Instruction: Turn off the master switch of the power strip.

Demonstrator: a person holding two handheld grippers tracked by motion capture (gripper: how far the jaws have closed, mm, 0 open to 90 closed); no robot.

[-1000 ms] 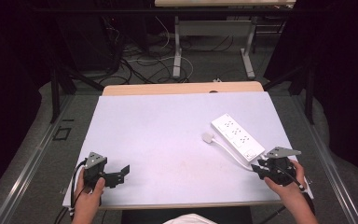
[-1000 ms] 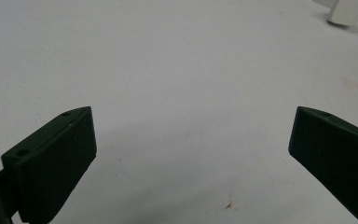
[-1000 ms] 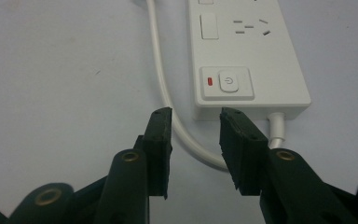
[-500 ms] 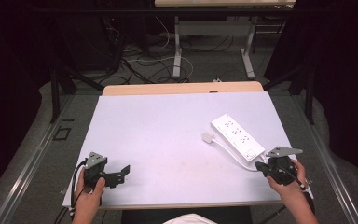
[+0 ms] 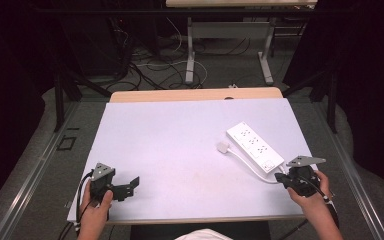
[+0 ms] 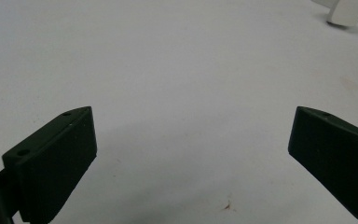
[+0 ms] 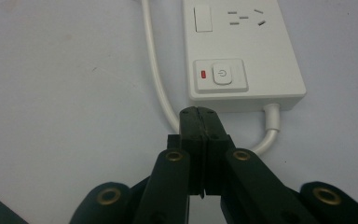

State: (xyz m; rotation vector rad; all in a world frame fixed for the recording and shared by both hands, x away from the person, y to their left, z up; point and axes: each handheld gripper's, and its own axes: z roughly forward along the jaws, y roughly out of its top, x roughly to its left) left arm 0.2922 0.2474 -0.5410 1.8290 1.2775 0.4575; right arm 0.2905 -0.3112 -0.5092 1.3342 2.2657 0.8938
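Observation:
A white power strip lies slantwise on the right of the white table. Its white cable loops from the near end back to a white plug lying beside it. My right gripper is shut and empty, with its tips just short of the near end of the strip. That end carries a power button and a red light. The cable passes under the jaws. My left gripper rests wide open near the front left, empty.
The plug shows far off at the top right of the left gripper view. A wooden strip edges the table's far side. Beyond it are desk legs and loose cables on the floor.
The right gripper has drifted very slightly to the right. The left gripper has stayed put.

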